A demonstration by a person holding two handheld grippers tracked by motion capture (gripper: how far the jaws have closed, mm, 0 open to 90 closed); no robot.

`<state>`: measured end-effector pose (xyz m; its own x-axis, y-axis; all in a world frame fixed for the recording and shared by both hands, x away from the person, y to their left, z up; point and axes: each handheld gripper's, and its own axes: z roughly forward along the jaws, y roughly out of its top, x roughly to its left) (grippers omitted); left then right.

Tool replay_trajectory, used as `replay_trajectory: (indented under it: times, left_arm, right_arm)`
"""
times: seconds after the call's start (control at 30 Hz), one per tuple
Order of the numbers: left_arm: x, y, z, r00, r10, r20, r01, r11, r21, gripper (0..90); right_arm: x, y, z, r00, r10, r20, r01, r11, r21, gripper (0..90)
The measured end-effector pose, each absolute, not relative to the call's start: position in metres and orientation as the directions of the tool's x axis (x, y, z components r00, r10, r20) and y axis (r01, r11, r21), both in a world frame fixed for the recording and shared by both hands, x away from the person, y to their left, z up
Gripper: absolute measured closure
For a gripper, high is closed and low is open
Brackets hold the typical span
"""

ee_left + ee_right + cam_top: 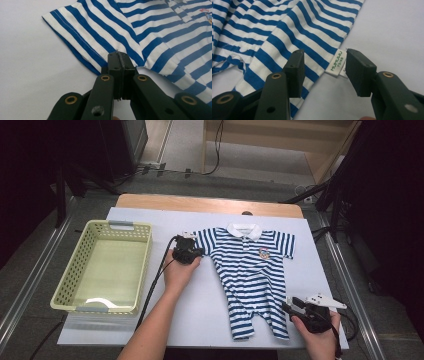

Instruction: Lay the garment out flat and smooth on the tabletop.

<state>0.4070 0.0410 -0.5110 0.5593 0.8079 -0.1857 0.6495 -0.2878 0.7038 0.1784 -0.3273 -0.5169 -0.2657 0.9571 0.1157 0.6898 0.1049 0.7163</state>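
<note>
Left tongs [119, 58] clamp the romper [248, 272] sleeve; right tongs [323, 68], open, should bite the hem (beside the label [336, 62]).

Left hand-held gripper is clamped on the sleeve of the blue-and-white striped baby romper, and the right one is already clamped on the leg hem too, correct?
Not quite. The left hand-held gripper is clamped on the sleeve of the blue-and-white striped baby romper, but the right hand-held gripper is not: its jaws stand apart around the hem and its white label, as the right gripper view shows.
</note>
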Motion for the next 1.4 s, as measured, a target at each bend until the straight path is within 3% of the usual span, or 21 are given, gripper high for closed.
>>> replay_trajectory:
  times: [0.33, 0.47, 0.6, 1.4]
  left_arm:
    - [0.407, 0.040, -0.511, 0.560, 0.808, -0.180, 0.646, -0.290, 0.706, 90.0]
    - [0.407, 0.040, -0.511, 0.561, 0.808, -0.179, 0.645, -0.292, 0.707, 90.0]
    - [0.407, 0.040, -0.511, 0.561, 0.808, -0.180, 0.645, -0.291, 0.707, 90.0]
    - [0.407, 0.041, -0.511, 0.562, 0.806, -0.184, 0.648, -0.291, 0.704, 90.0]
  right_arm:
    - [0.176, -0.316, -0.523, -0.310, 0.950, 0.046, 0.687, 0.190, 0.701, 57.0]
    - [0.176, -0.314, -0.523, -0.323, 0.945, 0.039, 0.686, 0.206, 0.698, 68.5]
    - [0.178, -0.321, -0.523, -0.341, 0.933, 0.118, 0.702, 0.169, 0.692, 86.3]
    - [0.174, -0.370, -0.522, -0.270, 0.954, 0.130, 0.693, 0.099, 0.714, 87.5]
